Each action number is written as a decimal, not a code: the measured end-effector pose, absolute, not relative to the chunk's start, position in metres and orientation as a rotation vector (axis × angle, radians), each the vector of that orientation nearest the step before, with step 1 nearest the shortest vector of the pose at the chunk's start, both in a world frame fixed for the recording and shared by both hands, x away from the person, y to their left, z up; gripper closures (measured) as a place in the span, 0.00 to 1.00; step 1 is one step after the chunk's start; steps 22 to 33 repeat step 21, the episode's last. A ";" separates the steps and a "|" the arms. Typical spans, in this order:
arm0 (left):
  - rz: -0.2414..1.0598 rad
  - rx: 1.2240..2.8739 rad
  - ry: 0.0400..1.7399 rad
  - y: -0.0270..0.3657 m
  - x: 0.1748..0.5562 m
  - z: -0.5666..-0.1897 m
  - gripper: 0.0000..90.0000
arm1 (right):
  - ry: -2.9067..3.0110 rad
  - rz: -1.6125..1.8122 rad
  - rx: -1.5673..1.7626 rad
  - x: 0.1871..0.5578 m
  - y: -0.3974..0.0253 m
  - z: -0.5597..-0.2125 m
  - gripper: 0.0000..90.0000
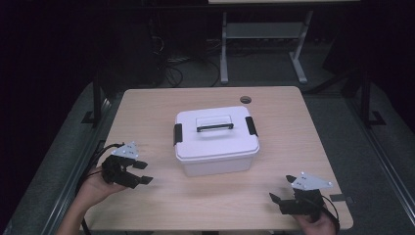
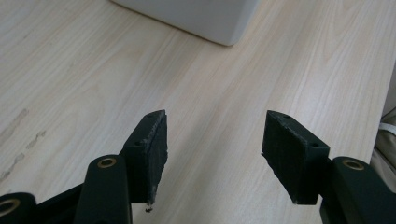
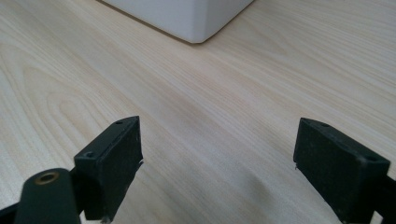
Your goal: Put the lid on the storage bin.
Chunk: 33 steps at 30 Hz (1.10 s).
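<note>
A white plastic box (image 1: 216,141) with a closed lid, a black-edged top handle and black side latches stands in the middle of the wooden table (image 1: 161,205). My left gripper (image 1: 143,173) rests at the table's near left, open, jaws pointing right toward the box. My right gripper (image 1: 282,189) sits at the near right, open, jaws pointing left. In the left gripper view the open gripper (image 2: 215,140) holds nothing, with a bottom corner of the box (image 2: 205,18) ahead. The right gripper (image 3: 217,161) is likewise open, and a corner of the box (image 3: 187,18) lies beyond it.
A round cable hole (image 1: 245,100) sits near the table's far edge. Behind the table stands a grey metal frame (image 1: 264,39) with cables on the dark floor. Bare wood surrounds the box on all sides.
</note>
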State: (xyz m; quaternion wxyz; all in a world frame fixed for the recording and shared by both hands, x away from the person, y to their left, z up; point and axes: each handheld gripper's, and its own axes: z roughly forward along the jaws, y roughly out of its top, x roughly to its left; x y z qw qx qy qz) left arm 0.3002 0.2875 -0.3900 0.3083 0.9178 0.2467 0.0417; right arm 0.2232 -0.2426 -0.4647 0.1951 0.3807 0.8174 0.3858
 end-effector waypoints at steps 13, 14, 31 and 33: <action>0.110 2.413 0.675 0.297 0.293 -0.398 0.43 | 2.291 1.075 1.063 0.223 -0.241 -0.465 0.16; 0.108 2.416 0.674 0.298 0.292 -0.398 0.43 | 2.290 1.075 1.064 0.223 -0.241 -0.465 0.17; 0.100 2.411 0.683 0.303 0.289 -0.402 0.42 | 2.293 1.075 1.059 0.224 -0.241 -0.464 0.16; 0.100 2.411 0.683 0.303 0.289 -0.402 0.42 | 2.293 1.075 1.059 0.224 -0.241 -0.464 0.16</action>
